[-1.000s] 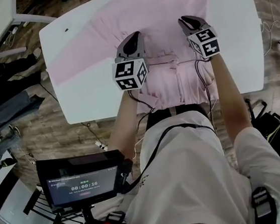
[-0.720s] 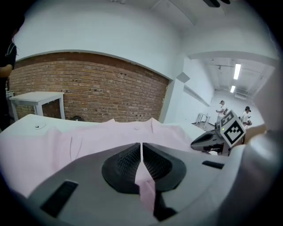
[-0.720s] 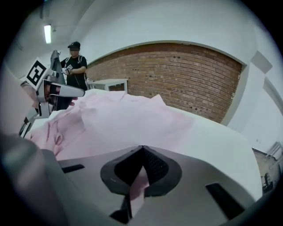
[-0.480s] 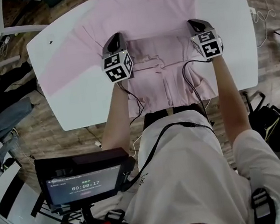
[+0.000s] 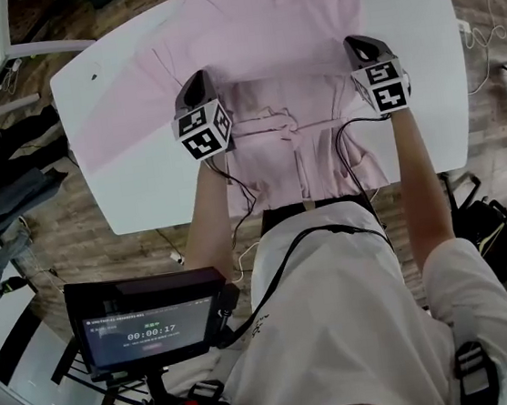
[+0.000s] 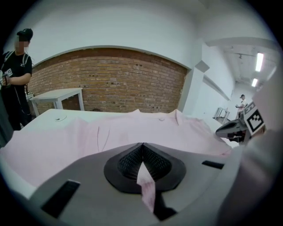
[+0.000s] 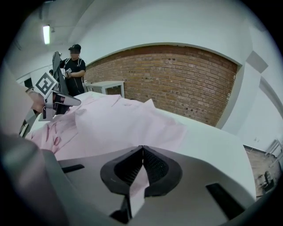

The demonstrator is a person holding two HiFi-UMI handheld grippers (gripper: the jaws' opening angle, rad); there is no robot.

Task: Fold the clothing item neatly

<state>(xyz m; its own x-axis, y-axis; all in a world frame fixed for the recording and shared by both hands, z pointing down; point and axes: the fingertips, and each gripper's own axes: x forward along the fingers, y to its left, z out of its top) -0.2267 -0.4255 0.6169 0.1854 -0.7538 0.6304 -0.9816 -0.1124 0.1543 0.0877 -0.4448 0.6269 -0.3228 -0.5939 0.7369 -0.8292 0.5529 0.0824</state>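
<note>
Shirt [image 5: 259,22] spreads ahead; left claw [image 6: 142,145] and right claw [image 7: 142,149] each clamp shut on its fabric.

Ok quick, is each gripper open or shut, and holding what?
The left gripper: jaws shut on the pink shirt.
The right gripper: jaws shut on the pink shirt too.

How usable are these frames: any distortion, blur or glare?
Head view: strong barrel bend, the white table edges curve; pink shirt evenly lit and sharp. Left gripper view: fisheye with black vignette, brick wall arches, ceiling lights flare upper right. Right gripper view: same vignette, no glare on the shirt.
</note>
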